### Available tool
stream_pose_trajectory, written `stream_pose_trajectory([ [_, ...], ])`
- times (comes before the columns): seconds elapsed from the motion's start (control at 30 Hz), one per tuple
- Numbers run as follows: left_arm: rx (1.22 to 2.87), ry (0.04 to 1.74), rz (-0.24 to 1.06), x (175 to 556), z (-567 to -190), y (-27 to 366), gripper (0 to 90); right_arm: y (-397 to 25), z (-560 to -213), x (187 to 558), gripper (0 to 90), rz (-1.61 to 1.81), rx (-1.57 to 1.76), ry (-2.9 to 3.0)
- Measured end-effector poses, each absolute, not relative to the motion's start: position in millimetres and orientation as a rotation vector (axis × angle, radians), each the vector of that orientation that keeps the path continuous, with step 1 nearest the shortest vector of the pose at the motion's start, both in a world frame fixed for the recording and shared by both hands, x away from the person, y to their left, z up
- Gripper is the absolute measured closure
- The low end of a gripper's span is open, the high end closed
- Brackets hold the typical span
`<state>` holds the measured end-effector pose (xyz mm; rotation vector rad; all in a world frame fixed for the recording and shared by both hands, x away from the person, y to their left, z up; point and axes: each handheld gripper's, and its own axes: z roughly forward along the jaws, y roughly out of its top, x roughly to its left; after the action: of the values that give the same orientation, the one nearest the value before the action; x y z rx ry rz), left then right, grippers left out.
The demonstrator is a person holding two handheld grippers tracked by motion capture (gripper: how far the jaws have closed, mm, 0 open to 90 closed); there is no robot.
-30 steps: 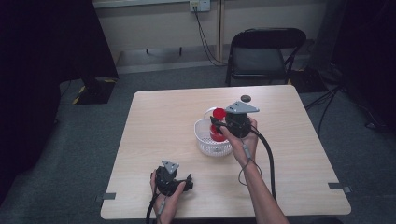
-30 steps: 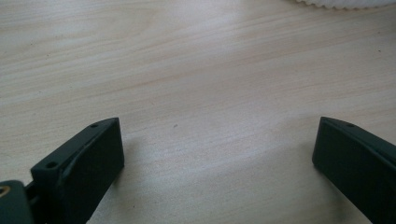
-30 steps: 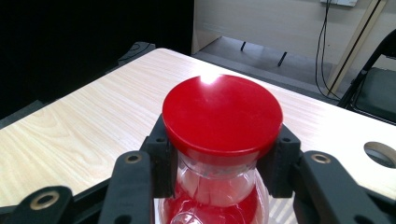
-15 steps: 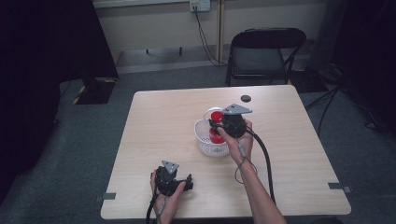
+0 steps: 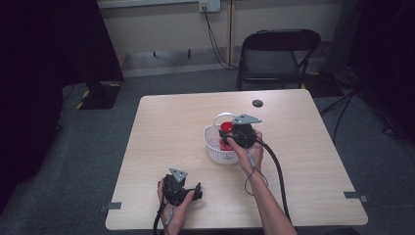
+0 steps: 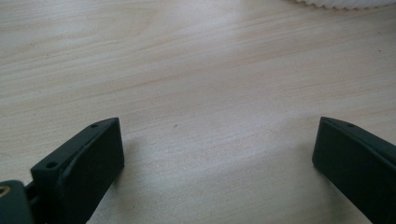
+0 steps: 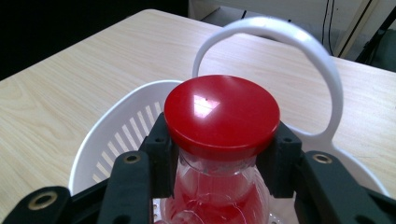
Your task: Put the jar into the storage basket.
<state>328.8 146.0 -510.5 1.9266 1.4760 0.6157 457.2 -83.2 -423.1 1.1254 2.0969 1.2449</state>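
The right gripper [image 5: 229,138] holds a small clear jar [image 7: 217,196] with a red lid [image 7: 222,116]. The jaws are closed on the neck of the jar, just under the lid, one jaw on each side. The jar is inside a white basket [image 5: 214,149], which stands near the middle of the table [image 5: 166,127]. The basket has slotted walls and a tall handle [image 7: 299,51] that rises on the far side of the jar. I cannot tell if the jar touches the bottom of the basket or hangs a little above it.

The left gripper [image 5: 195,193] rests on the near left part of the table, well apart from the basket. Its jaws are wide open and there is nothing between them, only bare wood. A small dark disc [image 5: 257,103] lies near the far edge of the table.

The jar looks like glass or hard clear plastic, so I judge it stiff, smooth and probably fragile. The red content may give it some weight. The smooth body could slip, so the neck under the lid is a good place to grip, because the wider lid stops the jar from sliding down. The basket seems light and could move or tip if the jar catches its handle.
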Motion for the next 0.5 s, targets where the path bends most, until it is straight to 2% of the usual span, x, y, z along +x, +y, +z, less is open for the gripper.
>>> stream_pose_trajectory([
  [0.5, 1.926, 1.476, 0.616, 328.8, -510.5, 145.9, 1.8, -83.7, -435.3, 458.0, 52.2, 1.220, 1.165, 2.125],
])
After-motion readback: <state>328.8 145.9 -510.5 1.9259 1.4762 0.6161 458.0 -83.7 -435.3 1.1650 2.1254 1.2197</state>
